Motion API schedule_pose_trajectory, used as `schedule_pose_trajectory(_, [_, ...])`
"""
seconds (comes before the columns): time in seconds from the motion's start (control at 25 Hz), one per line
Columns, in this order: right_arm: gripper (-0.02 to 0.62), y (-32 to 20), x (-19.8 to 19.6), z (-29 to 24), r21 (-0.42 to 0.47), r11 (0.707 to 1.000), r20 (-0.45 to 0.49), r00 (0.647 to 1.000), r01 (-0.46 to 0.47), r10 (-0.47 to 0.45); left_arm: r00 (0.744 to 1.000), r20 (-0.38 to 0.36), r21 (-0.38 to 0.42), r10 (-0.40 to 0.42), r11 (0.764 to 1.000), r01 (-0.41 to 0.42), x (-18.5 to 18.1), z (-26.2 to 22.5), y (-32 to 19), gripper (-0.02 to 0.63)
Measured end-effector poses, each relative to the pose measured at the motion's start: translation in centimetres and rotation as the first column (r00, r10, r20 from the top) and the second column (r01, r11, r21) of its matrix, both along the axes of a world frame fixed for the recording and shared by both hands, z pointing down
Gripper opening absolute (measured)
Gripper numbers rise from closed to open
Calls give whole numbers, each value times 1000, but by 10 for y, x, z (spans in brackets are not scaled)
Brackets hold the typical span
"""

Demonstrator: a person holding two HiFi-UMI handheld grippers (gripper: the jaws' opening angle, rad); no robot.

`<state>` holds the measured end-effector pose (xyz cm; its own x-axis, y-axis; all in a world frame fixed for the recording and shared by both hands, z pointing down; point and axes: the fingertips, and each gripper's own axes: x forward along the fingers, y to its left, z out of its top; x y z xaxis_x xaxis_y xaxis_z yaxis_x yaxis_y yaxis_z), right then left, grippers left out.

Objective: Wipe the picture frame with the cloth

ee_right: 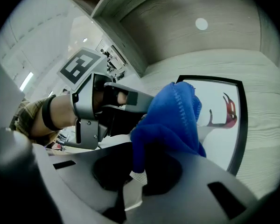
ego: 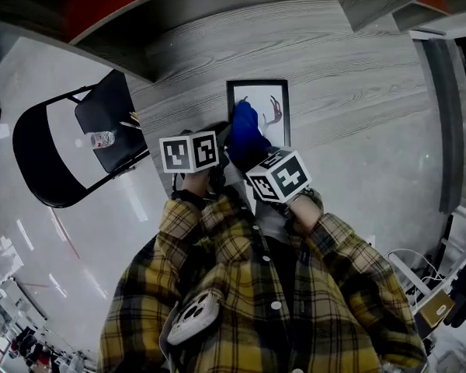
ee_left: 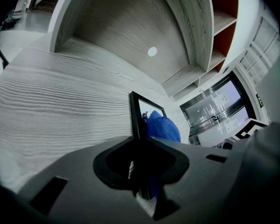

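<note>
A black picture frame (ego: 258,92) with a white picture lies flat on the grey wood-grain table (ego: 349,92). My left gripper (ego: 217,141) is shut on the frame's left edge (ee_left: 135,115), which runs in between its jaws (ee_left: 141,174). A bunched blue cloth (ego: 246,134) rests on the glass, with my right gripper (ego: 247,160) shut on it. In the right gripper view the cloth (ee_right: 173,118) covers the near left part of the picture (ee_right: 219,125), and the left gripper (ee_right: 100,111) holds the frame beside it. The blue cloth (ee_left: 164,127) also shows past the frame's edge in the left gripper view.
A black folding chair (ego: 101,130) stands left of the table with a small bottle (ego: 102,139) on its seat. Shelving (ee_left: 219,36) rises at the table's far end. Cables and a box (ego: 435,305) lie on the floor at the lower right.
</note>
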<state>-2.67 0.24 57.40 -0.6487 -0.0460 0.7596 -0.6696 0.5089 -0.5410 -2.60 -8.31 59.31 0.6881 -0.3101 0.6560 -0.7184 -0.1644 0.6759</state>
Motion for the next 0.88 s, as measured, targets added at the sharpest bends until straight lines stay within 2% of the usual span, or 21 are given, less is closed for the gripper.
schedule_pose_trajectory(0.32, [41,2,59,5,-38,986,-26,987,-161,160,1000,-8,-5,-1,1000,1,1,-1,2,77])
schedule_pose_trajectory(0.68, [41,-8,136,8,20,963,-150,951,-270,269,1000,-12,-12,-2,1000,1,2,0,1,77])
schedule_pose_trajectory(0.88, [41,-5,170,14,28,942,-206,920,-336,334,1000,-15,-13,0,1000,0,2,0,1,77])
